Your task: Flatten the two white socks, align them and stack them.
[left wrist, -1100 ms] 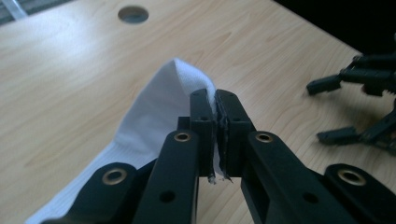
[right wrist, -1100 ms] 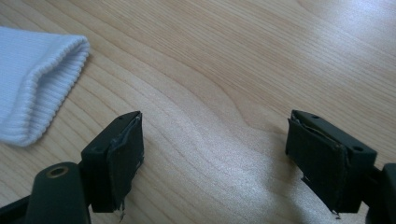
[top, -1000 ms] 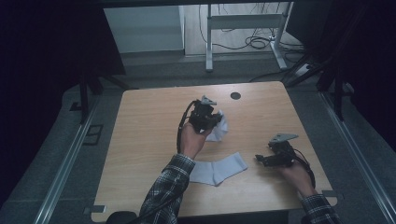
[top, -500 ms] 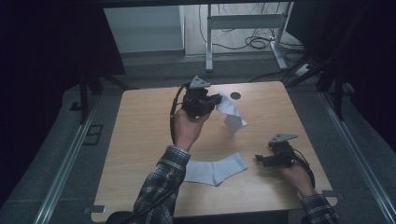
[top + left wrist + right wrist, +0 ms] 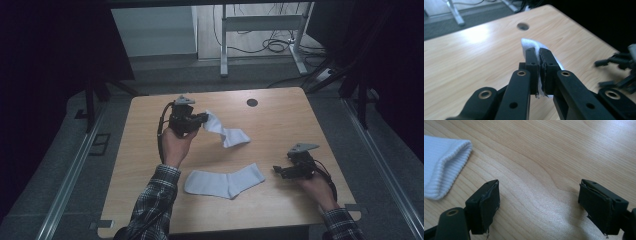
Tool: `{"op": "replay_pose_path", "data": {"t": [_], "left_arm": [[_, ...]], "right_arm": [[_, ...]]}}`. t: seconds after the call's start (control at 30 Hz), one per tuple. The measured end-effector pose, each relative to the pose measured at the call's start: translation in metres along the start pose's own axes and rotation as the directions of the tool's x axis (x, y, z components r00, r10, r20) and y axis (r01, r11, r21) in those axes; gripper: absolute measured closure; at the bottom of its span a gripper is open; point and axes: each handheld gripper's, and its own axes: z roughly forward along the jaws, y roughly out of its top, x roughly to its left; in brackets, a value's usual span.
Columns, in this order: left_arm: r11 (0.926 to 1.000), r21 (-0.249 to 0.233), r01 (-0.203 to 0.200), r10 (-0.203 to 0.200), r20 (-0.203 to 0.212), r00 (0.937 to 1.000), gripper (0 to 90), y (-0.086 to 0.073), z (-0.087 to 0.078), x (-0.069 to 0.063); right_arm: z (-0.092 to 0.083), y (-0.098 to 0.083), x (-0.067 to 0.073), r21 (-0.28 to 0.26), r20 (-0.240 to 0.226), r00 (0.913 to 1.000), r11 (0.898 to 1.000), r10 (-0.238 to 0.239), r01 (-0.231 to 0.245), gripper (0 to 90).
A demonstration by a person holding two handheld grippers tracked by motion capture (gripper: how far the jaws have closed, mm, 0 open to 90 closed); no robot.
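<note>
Two white socks were on the scene, one in the air and one on the desk. The left gripper was lifted above the far half of the desk, and its jaws were pressed together on the held sock. In the left gripper view the white cloth of this sock was squeezed between the two black pads, a thin edge of it came out below them, and the rest bulged beyond the tips. In the high view the sock hung from the gripper to the right and downward, and I could not tell if its free end touched the wood.

The flat sock lay on the near half of the desk, between the two forearms, with its long side almost along the near edge. Its ribbed cuff showed at the upper left of the right gripper view, just beyond the left jaw and not between the jaws.

The right gripper rested low at the near right part of the desk, just beside the right end of the flat sock. Its jaws stood wide apart, and between them was only bare wood.

A round dark hole was in the desk near its far edge, well apart from both socks
</note>
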Motion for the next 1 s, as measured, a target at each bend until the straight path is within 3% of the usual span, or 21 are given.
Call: {"op": "replay_pose_path", "data": {"t": [0.13,0.27,0.37,0.73,0.9,1.0], "left_arm": [[0.9983,0.050,0.031,-0.029,-0.031,0.9991,85.6,-0.019,0.005,0.017],[0.9922,0.121,0.028,-0.018,-0.081,0.9966,84.6,-0.043,0.013,0.031],[0.9878,0.149,0.044,-0.028,-0.109,0.9937,84.0,-0.060,0.016,0.041],[0.9713,0.225,0.077,-0.028,-0.214,0.9764,82.5,-0.119,0.013,0.073],[0.9726,0.220,0.075,-0.019,-0.247,0.9689,75.0,-0.137,0.014,0.077],[0.9829,0.173,0.062,-0.014,-0.268,0.9632,62.0,-0.144,0.012,0.077]], "right_arm": [[0.000,0.000,0.000,-0.001,0.000,1.0000,1.000,0.001,-0.001,17.3],[0.000,0.000,0.000,-0.001,0.000,1.0000,1.000,0.001,-0.001,17.3],[0.000,0.000,0.000,-0.001,0.001,1.0000,1.000,0.001,-0.001,17.3],[0.000,0.001,0.001,0.007,0.005,1.0000,1.000,0.005,-0.005,17.0],[0.001,0.001,0.002,0.006,0.007,0.9999,1.000,0.008,-0.008,15.3],[0.001,0.001,0.003,0.005,0.010,0.9999,1.000,0.009,-0.009,14.1]]}}
